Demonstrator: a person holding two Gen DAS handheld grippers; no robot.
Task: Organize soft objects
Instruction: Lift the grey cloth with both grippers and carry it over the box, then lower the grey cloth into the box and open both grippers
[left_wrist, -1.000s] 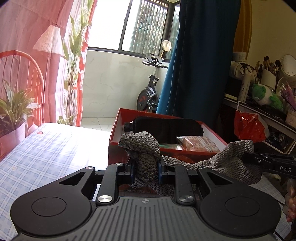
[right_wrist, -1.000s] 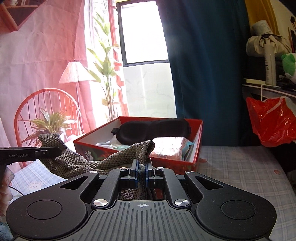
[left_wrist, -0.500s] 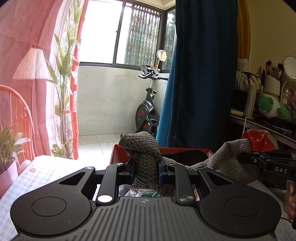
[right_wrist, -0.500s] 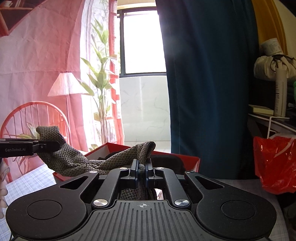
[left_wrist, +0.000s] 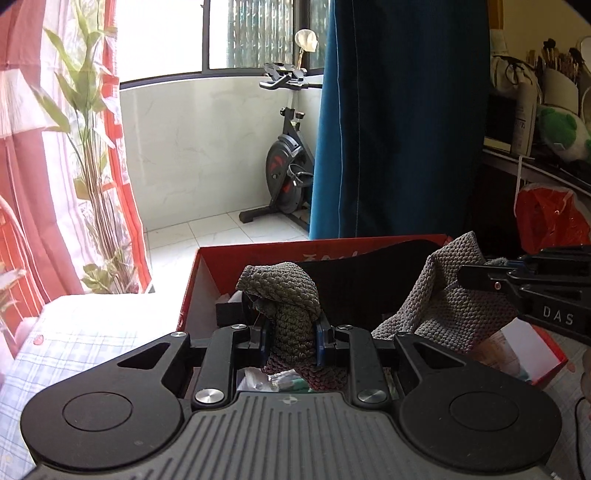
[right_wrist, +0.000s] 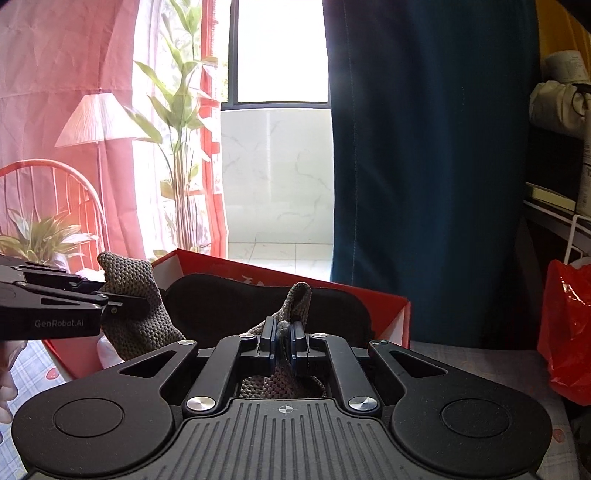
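A grey-brown knitted cloth (left_wrist: 291, 314) is held between both grippers over the open red box (left_wrist: 207, 280). My left gripper (left_wrist: 291, 332) is shut on one bunched end of it. My right gripper (right_wrist: 283, 334) is shut on the other end (right_wrist: 295, 295). In the left wrist view the right gripper (left_wrist: 472, 275) comes in from the right, pinching the cloth's far corner (left_wrist: 450, 295). In the right wrist view the left gripper (right_wrist: 133, 301) comes in from the left. A black sleep mask (right_wrist: 229, 302) lies inside the red box (right_wrist: 391, 317).
The box stands on a blue checked bedsheet (left_wrist: 85, 339). A red plastic bag (right_wrist: 569, 332) hangs at the right under a cluttered shelf (left_wrist: 535, 162). A blue curtain (left_wrist: 399, 118), an exercise bike (left_wrist: 288, 162) and a red chair with a plant (right_wrist: 44, 236) stand behind.
Both grippers have come closer together and dipped down over the box, so the cloth sags less wide between them. The box interior shows again below the fingers.
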